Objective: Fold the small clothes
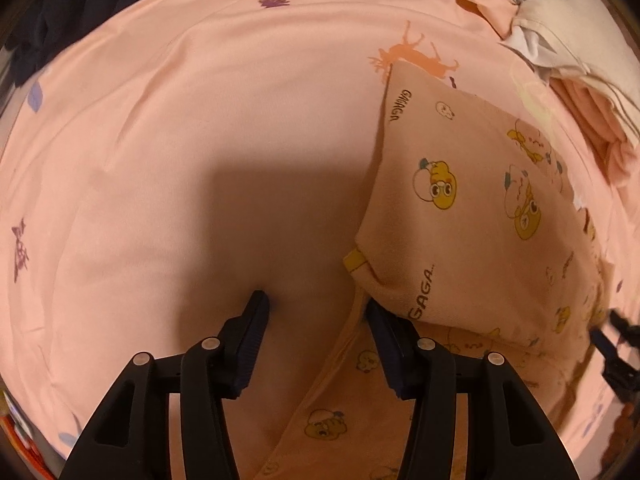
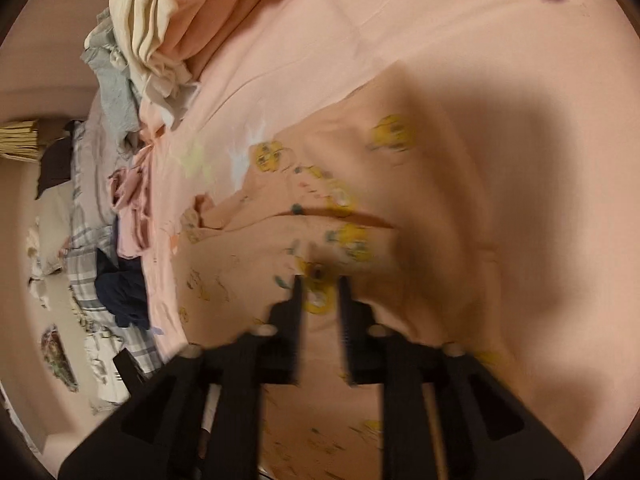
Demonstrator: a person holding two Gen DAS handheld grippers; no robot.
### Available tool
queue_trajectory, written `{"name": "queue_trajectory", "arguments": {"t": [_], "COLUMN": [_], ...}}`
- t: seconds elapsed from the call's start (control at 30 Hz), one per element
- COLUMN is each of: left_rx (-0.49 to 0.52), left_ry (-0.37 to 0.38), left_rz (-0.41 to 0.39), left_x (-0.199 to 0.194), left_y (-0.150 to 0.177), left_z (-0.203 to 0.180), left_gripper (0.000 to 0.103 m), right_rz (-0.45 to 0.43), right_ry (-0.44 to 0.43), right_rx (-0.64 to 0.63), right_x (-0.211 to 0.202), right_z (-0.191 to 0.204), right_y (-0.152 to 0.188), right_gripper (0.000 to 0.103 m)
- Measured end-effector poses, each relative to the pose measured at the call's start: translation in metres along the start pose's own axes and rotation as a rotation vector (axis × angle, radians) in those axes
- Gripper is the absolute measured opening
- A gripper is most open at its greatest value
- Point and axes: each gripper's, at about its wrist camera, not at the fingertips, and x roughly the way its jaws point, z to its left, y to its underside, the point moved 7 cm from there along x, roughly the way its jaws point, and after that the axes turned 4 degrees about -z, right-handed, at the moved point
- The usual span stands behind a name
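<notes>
Two hand-held grippers over a pink bed sheet (image 1: 168,128) printed with small purple and orange figures. Left hand-held gripper (image 1: 316,304) aimed straight down at the bed, jaws apart, one fingertip (image 1: 260,300) pressing into bare sheet, the other at the lower edge of a small peach garment (image 1: 460,200); nothing clamped between them. Right hand-held gripper (image 2: 320,280) tilted steeply downward over the same garment (image 2: 320,216), picture blurred, jaws apart with a gap showing a yellow cartoon print on the cloth beneath; pads not pressing on the fabric as far as can be told.

Garment lying flat on the sheet, partly folded, printed with yellow cartoon animals and the word "GAGA". Seen from the left wrist, folded part with its long axis running from a pointed corner near the orange deer print (image 1: 416,52) down toward the gripper, a yellow cuff (image 1: 354,260) at its lower left corner, another layer of it spread underneath toward the bottom of the view.

Heap of loose clothes (image 2: 148,40), cream, grey and pink, piled at the far edge of the bed; dark blue cloth (image 2: 124,288) beside it on a checked blanket (image 2: 86,240).
</notes>
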Motion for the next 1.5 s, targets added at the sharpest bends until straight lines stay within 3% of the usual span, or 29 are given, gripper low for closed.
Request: {"name": "queue_trajectory", "arguments": {"t": [0.07,0.23,0.27,0.33,0.37,0.53,0.67,0.77,0.9,1.03,1.17,1.23,1.33,1.37,1.4,1.43,1.47,1.5], "left_rx": [-0.002,-0.005,-0.001,0.005,0.008,0.004,0.001,-0.026,-0.022,0.018,0.002,-0.006,0.001,0.005,0.008,0.012,0.022,0.026], "left_ry": [-0.001,-0.01,-0.013,-0.014,-0.013,-0.018,-0.047,-0.054,-0.07,-0.066,-0.07,-0.067,-0.056,-0.051,-0.046,-0.042,-0.049,-0.06], "left_rz": [-0.017,-0.04,-0.041,-0.041,-0.039,-0.052,-0.067,-0.043,-0.01,-0.025,-0.037,-0.037,-0.044,-0.047,-0.048,-0.047,-0.034,-0.017], "left_x": [0.0,0.001,-0.001,-0.005,-0.005,-0.006,-0.007,-0.008,-0.01,-0.01,-0.008,-0.006,-0.006,-0.006,-0.006,-0.007,-0.008,-0.01], "left_y": [0.001,0.006,0.007,0.013,0.013,0.016,0.019,0.019,0.02,0.026,0.03,0.031,0.033,0.033,0.033,0.034,0.035,0.036], "left_z": [0.0,-0.003,-0.005,-0.006,-0.009,-0.015,-0.019,-0.019,-0.018,-0.02,-0.022,-0.023,-0.023,-0.021,-0.021,-0.02,-0.019,-0.018], "left_gripper": [0.053,0.054,0.055,0.055,0.055,0.056,0.056,0.056,0.056,0.056,0.056,0.056,0.057,0.057,0.057,0.057,0.057,0.057], "right_rz": [-0.041,0.022,0.041,0.035,0.025,-0.064,-0.172,-0.207,-0.206,-0.099,-0.032,-0.018,-0.005,-0.023,-0.034,-0.03,-0.025,-0.021], "right_ry": [0.019,0.04,0.041,-0.034,-0.071,-0.075,0.002,0.057,0.094,-0.012,-0.046,-0.099,-0.08,-0.097,-0.104,-0.075,-0.061,-0.073], "right_rx": [-0.037,-0.014,0.016,0.066,0.073,0.038,-0.034,-0.025,0.033,0.095,0.063,0.083,0.069,0.062,0.065,0.068,0.075,0.092], "right_x": [-0.018,-0.004,0.006,0.012,0.012,-0.004,-0.043,-0.055,-0.06,-0.046,-0.013,-0.001,0.02,0.021,0.021,0.021,0.018,0.015], "right_z": [-0.004,-0.02,-0.024,-0.021,-0.017,-0.003,-0.003,-0.02,-0.047,-0.047,-0.029,-0.023,-0.017,-0.015,-0.014,-0.017,-0.022,-0.024], "right_y": [-0.002,0.005,0.009,0.013,0.014,0.01,-0.006,-0.014,-0.017,-0.001,0.011,0.012,0.01,0.008,0.007,0.007,0.007,0.007], "right_gripper": [0.073,0.069,0.062,0.036,0.003,0.005,0.004,0.002,0.003,0.008,0.038,0.042,0.041,0.033,0.019,0.012,0.008,0.013]}}
